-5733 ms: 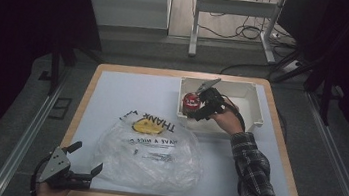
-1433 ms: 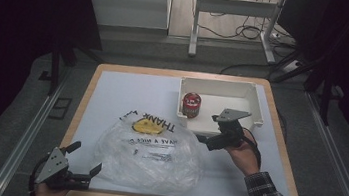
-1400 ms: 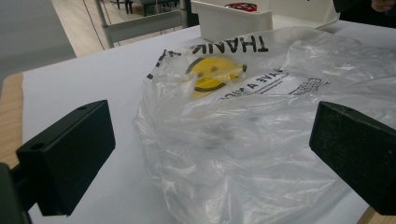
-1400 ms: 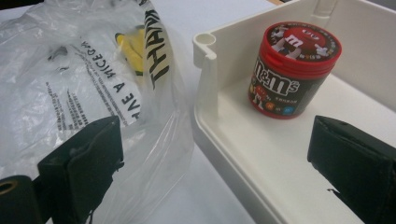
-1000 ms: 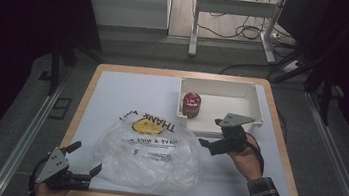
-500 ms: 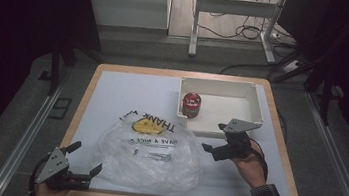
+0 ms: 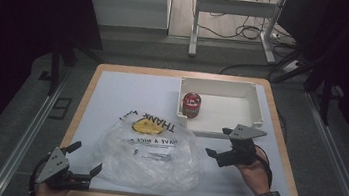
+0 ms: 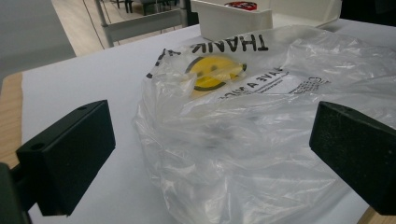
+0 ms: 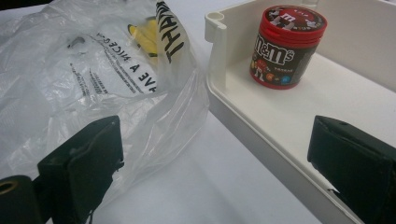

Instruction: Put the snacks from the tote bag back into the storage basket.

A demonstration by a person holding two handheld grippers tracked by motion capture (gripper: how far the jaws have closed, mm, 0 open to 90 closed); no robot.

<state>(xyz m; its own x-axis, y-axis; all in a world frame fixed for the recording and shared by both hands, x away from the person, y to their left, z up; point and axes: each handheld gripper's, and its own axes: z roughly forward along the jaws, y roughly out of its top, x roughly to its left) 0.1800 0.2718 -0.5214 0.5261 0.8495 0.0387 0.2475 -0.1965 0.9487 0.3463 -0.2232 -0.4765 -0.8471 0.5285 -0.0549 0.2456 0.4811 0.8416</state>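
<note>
Table (image 7: 113,90): a pale sheet is laid over a wood-edged top, and everything in play is carried on it.
Plastic bag (image 7: 153,153): it is seen crumpled and lying flat, printed with a yellow smiley and "THANK"; it lies just ahead of the left fingers and to the side of the right ones, gripped by neither.
Tray (image 7: 257,108): the white tray is found just beyond the right fingers, its near wall close in front of them.
Right gripper (image 7: 227,145): it has been drawn back out of the tray toward the person since a few seconds ago; its fingers are spread wide and nothing is held.
Left gripper (image 7: 85,160): it is kept at the near table edge, fingers apart and empty, unmoved against the earlier frames.
Candy can (image 9: 285,46): red-lidded, it is left standing upright in the tray's corner, well clear of both sets of fingers.
Meaning: the can appears to have been delivered; the bag is judged the likely next object.
</note>
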